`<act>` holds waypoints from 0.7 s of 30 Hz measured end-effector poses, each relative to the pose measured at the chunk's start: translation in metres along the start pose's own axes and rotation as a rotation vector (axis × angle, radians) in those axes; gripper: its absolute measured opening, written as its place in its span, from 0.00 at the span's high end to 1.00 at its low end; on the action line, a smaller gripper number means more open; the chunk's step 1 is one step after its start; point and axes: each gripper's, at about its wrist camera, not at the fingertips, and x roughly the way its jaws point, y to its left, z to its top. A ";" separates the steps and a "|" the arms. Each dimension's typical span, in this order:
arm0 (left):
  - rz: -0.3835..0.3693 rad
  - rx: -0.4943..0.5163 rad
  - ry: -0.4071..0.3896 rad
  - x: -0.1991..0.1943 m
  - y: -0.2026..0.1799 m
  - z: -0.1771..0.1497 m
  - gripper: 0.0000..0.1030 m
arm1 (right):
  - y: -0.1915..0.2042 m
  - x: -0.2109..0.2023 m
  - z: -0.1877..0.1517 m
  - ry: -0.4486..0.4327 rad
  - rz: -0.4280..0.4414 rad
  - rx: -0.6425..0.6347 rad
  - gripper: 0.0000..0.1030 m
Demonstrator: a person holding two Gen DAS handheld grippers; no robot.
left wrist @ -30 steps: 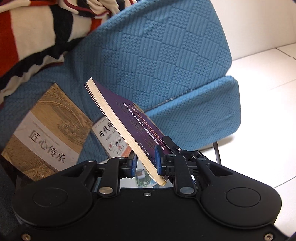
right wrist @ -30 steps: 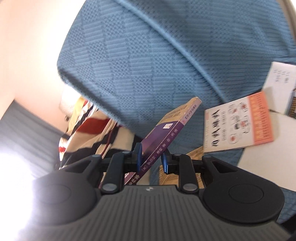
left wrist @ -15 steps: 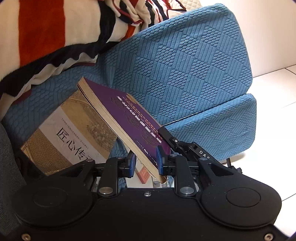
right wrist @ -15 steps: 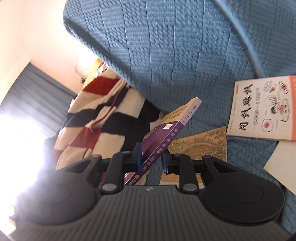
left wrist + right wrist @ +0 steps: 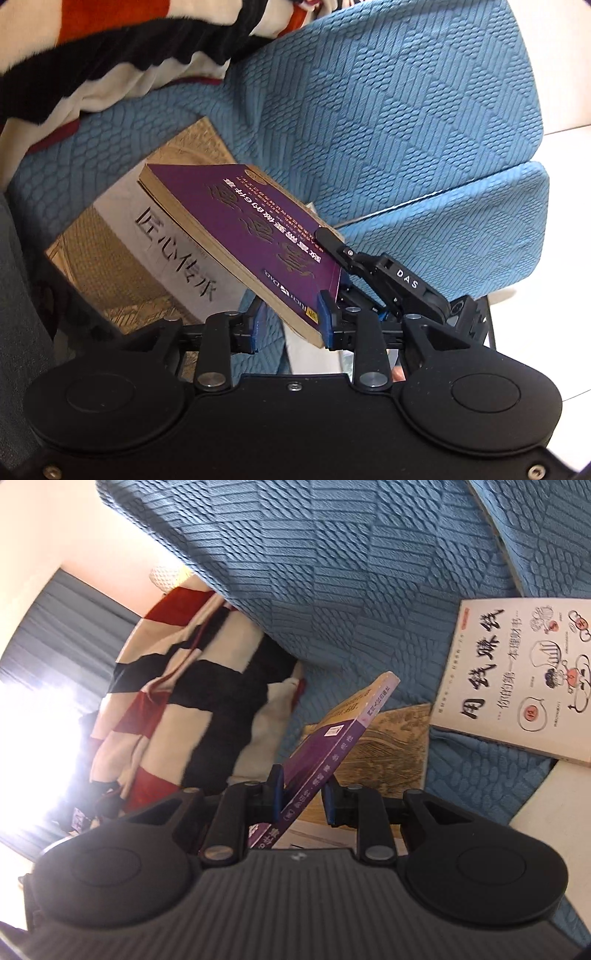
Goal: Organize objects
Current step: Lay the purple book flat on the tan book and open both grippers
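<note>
Now the purple book (image 5: 236, 236), lower than a second ago, hovers tilted over the tan book (image 5: 122, 266) at its nine o'clock, left tool (image 5: 290, 325) spreading off it, right tool (image 5: 304, 797) pinching its spine, so stacking looks close.

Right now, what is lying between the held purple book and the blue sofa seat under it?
In the left wrist view, a tan book lies flat on the blue sofa seat, directly beneath the tilted purple book.

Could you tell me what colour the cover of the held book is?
Purple, with pale lettering; the book shows best in the left wrist view.
</note>
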 end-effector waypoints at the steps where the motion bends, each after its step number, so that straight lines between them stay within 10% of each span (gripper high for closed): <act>1: 0.012 0.000 0.007 0.003 0.002 -0.002 0.73 | -0.004 0.002 0.000 0.006 -0.011 0.002 0.76; 16: 0.101 0.103 0.062 0.029 -0.005 -0.018 0.79 | -0.045 0.013 -0.011 0.010 -0.148 0.057 0.71; 21: 0.130 0.153 0.061 0.029 -0.007 -0.003 0.67 | -0.036 0.015 -0.012 0.051 -0.365 -0.012 0.67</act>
